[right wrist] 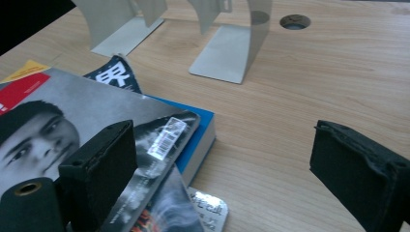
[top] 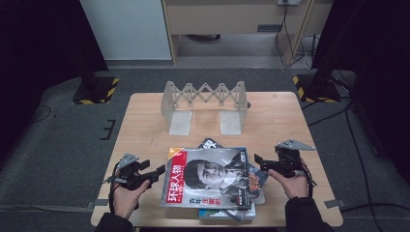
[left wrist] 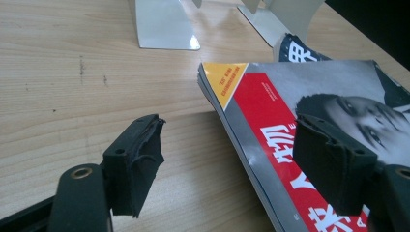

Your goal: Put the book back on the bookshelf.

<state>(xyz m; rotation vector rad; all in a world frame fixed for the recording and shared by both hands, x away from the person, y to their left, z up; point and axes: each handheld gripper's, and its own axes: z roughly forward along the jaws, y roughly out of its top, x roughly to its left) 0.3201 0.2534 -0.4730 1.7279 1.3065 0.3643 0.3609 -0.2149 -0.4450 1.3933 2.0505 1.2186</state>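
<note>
Both the left gripper (top: 157,173) and right gripper (top: 258,161) stood spread and empty beside the magazine (top: 208,182) topping the pile at the table's (top: 145,121) near edge, looking thin, floppy, glossy-slick, best pinched at its spine edge.

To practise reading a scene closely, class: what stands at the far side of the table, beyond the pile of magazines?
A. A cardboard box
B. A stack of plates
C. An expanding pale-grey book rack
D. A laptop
C: an expanding pale-grey book rack, with a zigzag lattice between upright plates, stands on the table beyond the top magazine.
</note>
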